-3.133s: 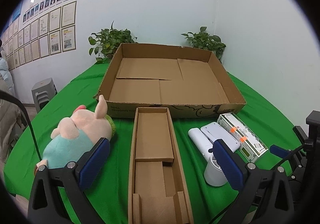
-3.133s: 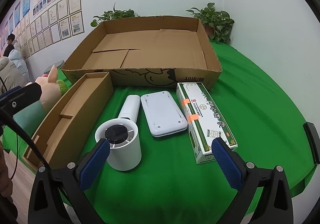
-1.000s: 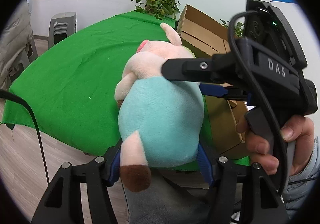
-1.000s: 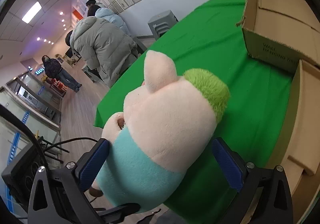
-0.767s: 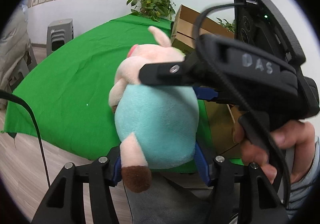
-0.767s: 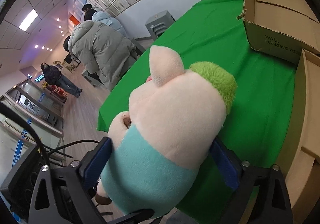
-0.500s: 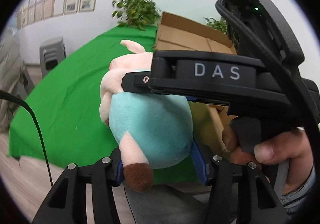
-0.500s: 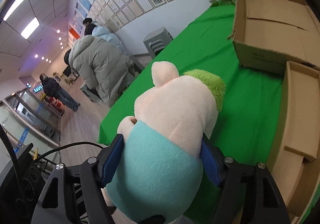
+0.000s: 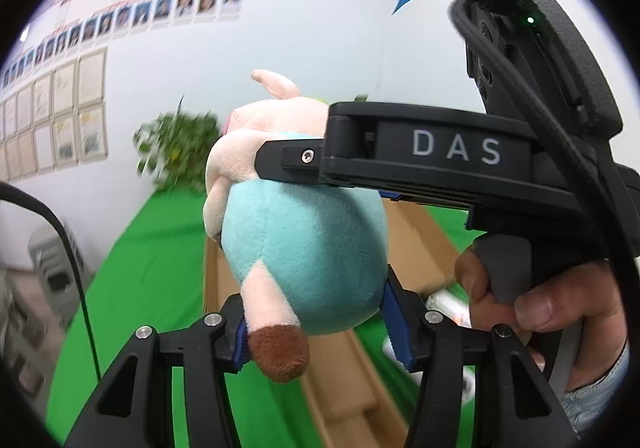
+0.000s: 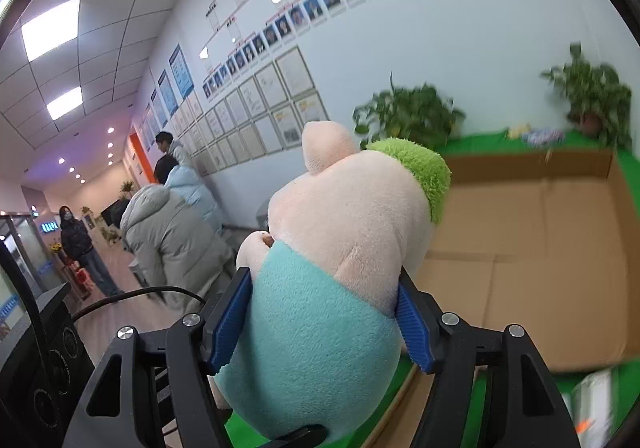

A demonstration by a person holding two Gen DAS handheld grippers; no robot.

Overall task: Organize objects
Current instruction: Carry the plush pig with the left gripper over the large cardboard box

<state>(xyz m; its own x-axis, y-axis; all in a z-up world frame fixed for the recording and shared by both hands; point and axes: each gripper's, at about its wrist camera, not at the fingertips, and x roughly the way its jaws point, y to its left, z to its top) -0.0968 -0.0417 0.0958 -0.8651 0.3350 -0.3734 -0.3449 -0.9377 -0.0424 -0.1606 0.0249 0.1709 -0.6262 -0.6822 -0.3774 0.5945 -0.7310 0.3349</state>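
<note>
The plush pig (image 10: 344, 260) was held clear of the green table (image 9: 132, 268), clamped by both the left gripper (image 9: 320, 324) and the right gripper (image 10: 324, 320). The large cardboard box (image 10: 552, 248) appeared empty, though blurred. Placement remained outstanding. "DAS" was legible on the right gripper's body.

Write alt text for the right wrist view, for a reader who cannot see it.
A pink pig plush toy in a teal shirt is clamped between the blue pads of the right gripper, held up in the air. Behind it to the right lies a large open cardboard box on a green tablecloth, and people in coats stand at left.
</note>
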